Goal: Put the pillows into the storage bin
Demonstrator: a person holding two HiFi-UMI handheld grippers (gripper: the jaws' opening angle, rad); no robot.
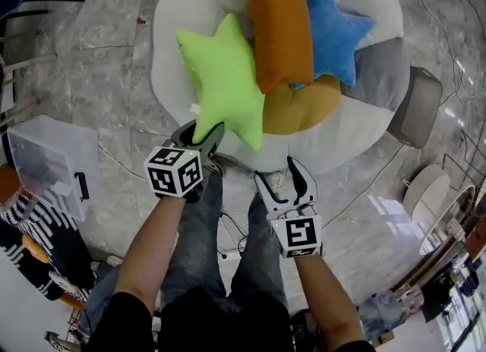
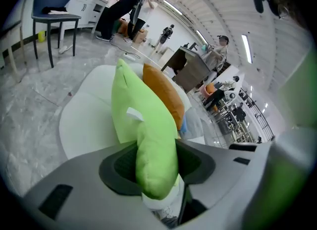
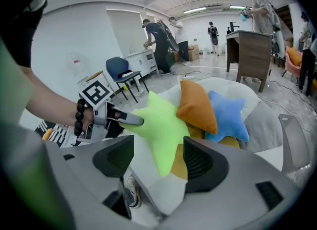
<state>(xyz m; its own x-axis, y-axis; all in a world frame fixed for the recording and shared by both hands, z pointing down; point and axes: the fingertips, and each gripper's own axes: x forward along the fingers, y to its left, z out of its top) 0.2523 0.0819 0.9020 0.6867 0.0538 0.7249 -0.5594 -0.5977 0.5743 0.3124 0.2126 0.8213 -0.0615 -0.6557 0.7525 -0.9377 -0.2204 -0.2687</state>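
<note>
Head view: L gripper (image 1: 201,136) has its jaws clamped on the near-left arm of the green star pillow (image 1: 226,85). The rest of the star runs far and slightly right from the jaws, its body leaning on the white beanbag seat (image 1: 178,36) and against the orange pillow (image 1: 282,24). Blue star pillow (image 1: 336,33) and mustard cushion (image 1: 307,108) sit further right on the same seat. Clear storage bin (image 1: 42,157) is on the floor at near left, well apart from the seat. Can't tell if its lid is on. R gripper (image 1: 283,181) is near, just right of the L one, jaws wide and touching nothing.

L gripper view: jaws part closed, pads squeezing the star's arm (image 2: 156,159) from both sides. Pillow's long axis goes straight out along the jaw line, w/ orange pillow behind it.

R gripper view: jaws spread wide, nothing betw them. The green star (image 3: 161,125) is beyond the gap, not inside it.

Key relation: bin lies left of the held pillow, same side as the L gripper, so L hand is nearer. Prob a lift clear of the seat, then swing left and toward the person.
</note>
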